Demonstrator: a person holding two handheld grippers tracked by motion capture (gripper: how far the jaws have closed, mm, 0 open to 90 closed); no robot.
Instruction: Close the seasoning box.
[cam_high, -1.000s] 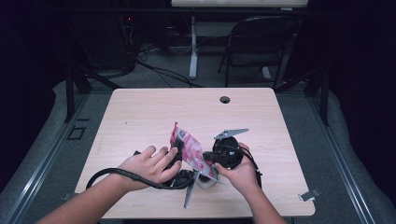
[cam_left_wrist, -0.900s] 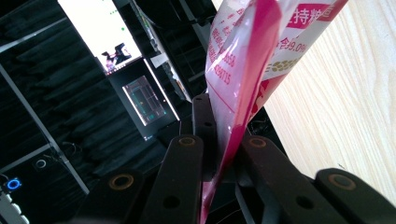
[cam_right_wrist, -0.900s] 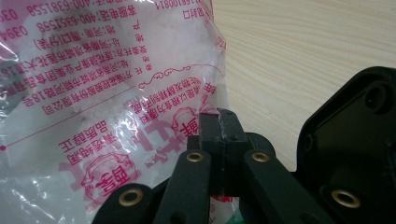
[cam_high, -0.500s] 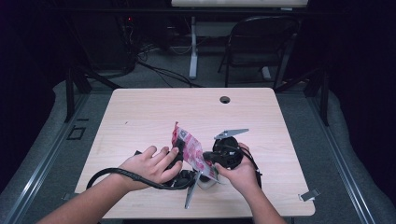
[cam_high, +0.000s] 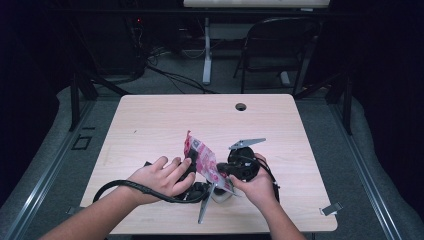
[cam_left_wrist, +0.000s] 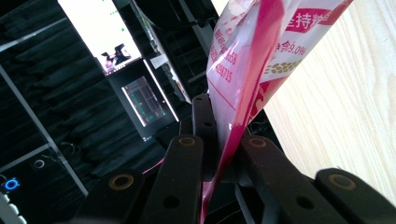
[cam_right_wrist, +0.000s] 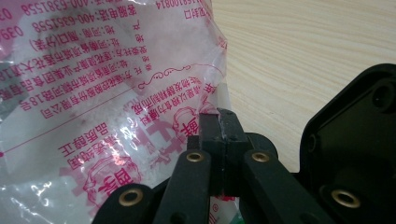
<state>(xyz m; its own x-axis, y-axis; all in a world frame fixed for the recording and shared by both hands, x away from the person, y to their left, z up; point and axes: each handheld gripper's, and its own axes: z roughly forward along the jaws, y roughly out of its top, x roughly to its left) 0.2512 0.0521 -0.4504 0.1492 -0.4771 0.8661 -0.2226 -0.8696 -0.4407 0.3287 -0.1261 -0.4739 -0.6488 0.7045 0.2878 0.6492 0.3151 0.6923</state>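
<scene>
A crinkled clear plastic bag (cam_high: 201, 159) with pink-red print stands tilted above the table (cam_high: 150, 125), held between both hands. My left gripper (cam_high: 191, 163) is shut on the bag's lower left edge; in the left gripper view its jaws (cam_left_wrist: 219, 156) pinch a folded red seam of the bag (cam_left_wrist: 247, 70). From the right, my right gripper (cam_high: 221, 173) is shut on the bag too. In the right gripper view its fingertips (cam_right_wrist: 219, 133) meet on the film's edge, and the bag (cam_right_wrist: 107, 93) spreads to the left.
A round cable hole (cam_high: 241, 106) sits at the table's far edge. Behind the table stands a dark chair (cam_high: 280, 45), with cables on the floor. A metal clip (cam_high: 331, 209) lies at the near right corner. The left gripper's black cable (cam_high: 125, 186) loops over the near left.
</scene>
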